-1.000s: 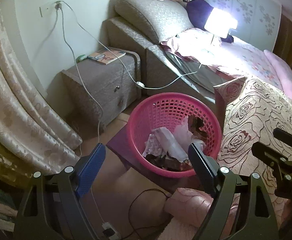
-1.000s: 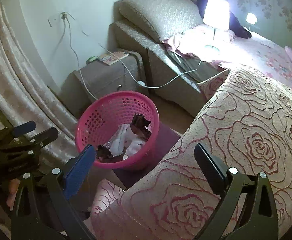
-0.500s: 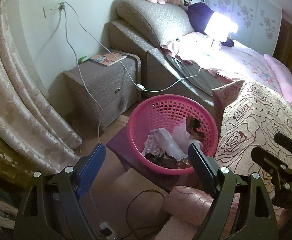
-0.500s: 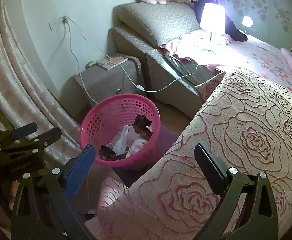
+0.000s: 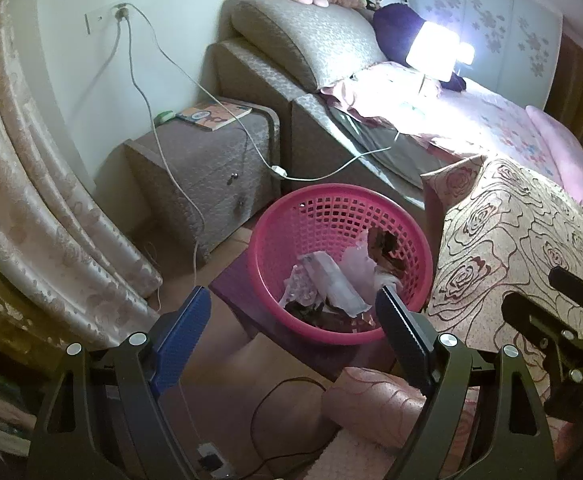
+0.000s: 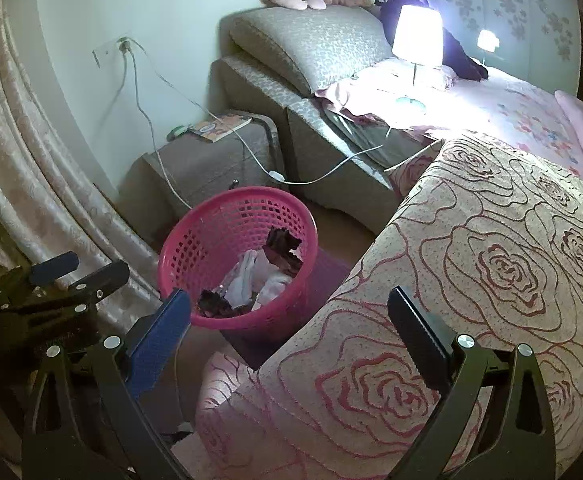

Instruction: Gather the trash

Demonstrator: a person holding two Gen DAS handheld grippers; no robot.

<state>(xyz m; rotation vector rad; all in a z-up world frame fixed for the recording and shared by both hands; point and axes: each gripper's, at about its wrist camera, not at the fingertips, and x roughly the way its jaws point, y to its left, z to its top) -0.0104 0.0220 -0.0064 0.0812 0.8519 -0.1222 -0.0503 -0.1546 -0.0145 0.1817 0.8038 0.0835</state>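
bed: upper right of left wrist view, biggest thing, lamp lit on it, rose-pattern cover fills the right half of right wrist view
curtain: left edge, hangs to the floor
nightstand: centre-left, book on top, white cable draped over it
basket: pink mesh, round, on the floor between nightstand and bed corner; lower centre in left view, centre-left in right view
trash: already inside the basket, white wrappers plus dark brown scraps, heaped at the bottom toward the bed side; no loose trash spotted on the floor or bed
left tool: fingers spread wide, nothing between them, empty; bottom of left view, aimed down at the basket
right tool: fingers spread too, empty; over the rose cover, basket up-left of it
key relation: basket lies straight ahead and below the left tool, its near rim sitting between the two fingers in frame; for the right tool it lies off to the left. Left hand looks nearer.
long axis: basket is round, so none that matters; longest wrapper runs upper left to lower right
step guess: trash looks gathered; next move probably takes the basket by the rim, left tool best placed
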